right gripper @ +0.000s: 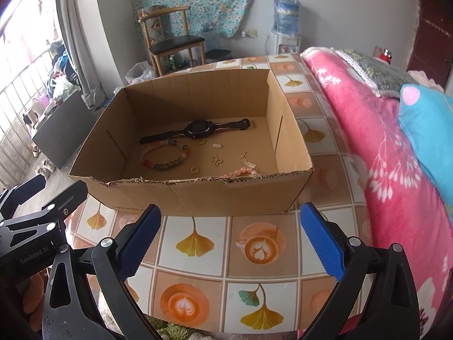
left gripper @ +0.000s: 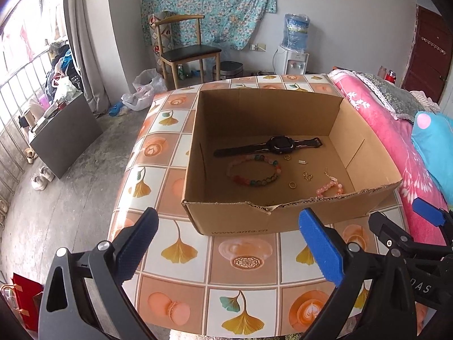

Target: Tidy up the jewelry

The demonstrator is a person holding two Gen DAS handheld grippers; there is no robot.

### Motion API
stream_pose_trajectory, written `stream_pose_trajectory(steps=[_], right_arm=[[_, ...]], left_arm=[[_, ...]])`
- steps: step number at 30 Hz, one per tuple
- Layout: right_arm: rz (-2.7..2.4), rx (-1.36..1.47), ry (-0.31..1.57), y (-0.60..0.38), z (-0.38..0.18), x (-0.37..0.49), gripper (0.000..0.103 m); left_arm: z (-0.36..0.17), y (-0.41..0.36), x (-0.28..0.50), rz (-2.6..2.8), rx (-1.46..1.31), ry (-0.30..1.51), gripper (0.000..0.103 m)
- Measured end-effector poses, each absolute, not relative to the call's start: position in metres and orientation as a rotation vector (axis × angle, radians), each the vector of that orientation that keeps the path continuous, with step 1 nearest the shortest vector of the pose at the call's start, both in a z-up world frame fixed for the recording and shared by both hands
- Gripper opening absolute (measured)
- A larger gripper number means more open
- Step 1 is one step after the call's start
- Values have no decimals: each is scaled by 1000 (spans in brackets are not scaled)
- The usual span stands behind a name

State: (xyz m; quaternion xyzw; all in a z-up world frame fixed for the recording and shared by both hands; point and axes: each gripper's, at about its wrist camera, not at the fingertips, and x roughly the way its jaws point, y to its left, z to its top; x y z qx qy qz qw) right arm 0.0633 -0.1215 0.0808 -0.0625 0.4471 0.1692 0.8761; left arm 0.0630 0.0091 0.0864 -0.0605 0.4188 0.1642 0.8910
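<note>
An open cardboard box (left gripper: 240,221) (right gripper: 215,198) stands on the patterned table (left gripper: 243,260) (right gripper: 254,249). Inside lie a black watch (left gripper: 276,144) (right gripper: 198,128), a multicoloured bead bracelet (left gripper: 254,171) (right gripper: 165,155), a pink bead bracelet (left gripper: 331,188) (right gripper: 239,172), gold rings (left gripper: 292,184) (right gripper: 194,169) and small gold pieces (left gripper: 307,176) (right gripper: 216,161). My left gripper (left gripper: 228,226) hangs open before the box's near wall, empty. My right gripper (right gripper: 230,223) is likewise open and empty, just right of the left one (right gripper: 42,218). The right gripper's finger (left gripper: 424,212) shows at the left view's right edge.
A pink floral quilt (left gripper: 390,141) (right gripper: 376,147) and blue pillow (left gripper: 433,144) (right gripper: 430,130) border the table's right side. A wooden chair (left gripper: 187,51) (right gripper: 172,42), water dispenser (left gripper: 294,45) (right gripper: 286,28) and plastic bags (left gripper: 144,89) stand on the floor beyond. Shoes (left gripper: 42,177) lie at left.
</note>
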Motion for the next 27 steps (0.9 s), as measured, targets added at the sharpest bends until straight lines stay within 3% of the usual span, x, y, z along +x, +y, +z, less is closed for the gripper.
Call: stream_pose_trajectory(steps=[27], right_arm=[[351,-104,959,-126,77,65,95]], left_arm=[[88,7,63,350,-122,861,98]])
